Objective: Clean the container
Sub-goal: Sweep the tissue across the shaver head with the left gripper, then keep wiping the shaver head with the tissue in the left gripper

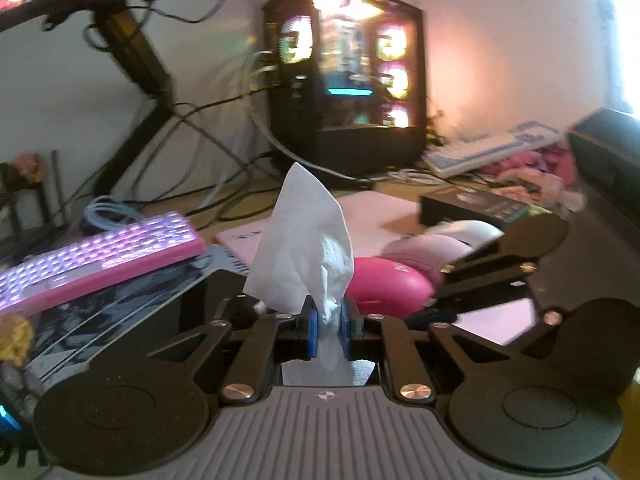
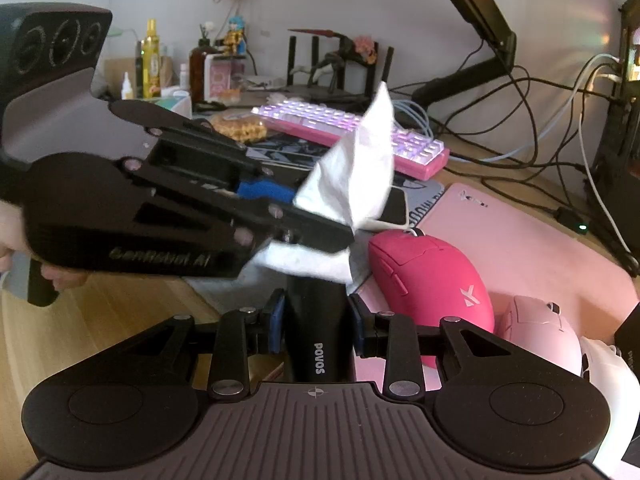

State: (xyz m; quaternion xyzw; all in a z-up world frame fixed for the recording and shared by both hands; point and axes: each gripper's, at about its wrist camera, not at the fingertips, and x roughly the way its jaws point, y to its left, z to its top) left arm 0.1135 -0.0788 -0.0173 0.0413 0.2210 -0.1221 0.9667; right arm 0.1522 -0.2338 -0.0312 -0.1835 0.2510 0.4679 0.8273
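My right gripper [image 2: 317, 322] is shut on a black container [image 2: 318, 356] marked POVOS, which stands upright between the blue pads. From the left comes my left gripper [image 2: 308, 208], shut on a white tissue [image 2: 360, 168]. The tissue's lower fold rests on the container's top and its upper part sticks up. In the left wrist view the tissue [image 1: 304, 240] is pinched between the blue pads of the left gripper [image 1: 329, 330]. The right gripper [image 1: 436, 286] shows at the right of that view, where the container is hidden.
A pink keyboard [image 2: 352, 136], a phone [image 2: 396, 208], a magenta mouse [image 2: 432, 276], a pale pink mouse [image 2: 540, 332] and a white mouse [image 2: 608, 372] lie close by, on or beside a pink mat [image 2: 520, 220]. A lit PC tower [image 1: 348, 80] and cables stand behind. Bottles crowd the far left.
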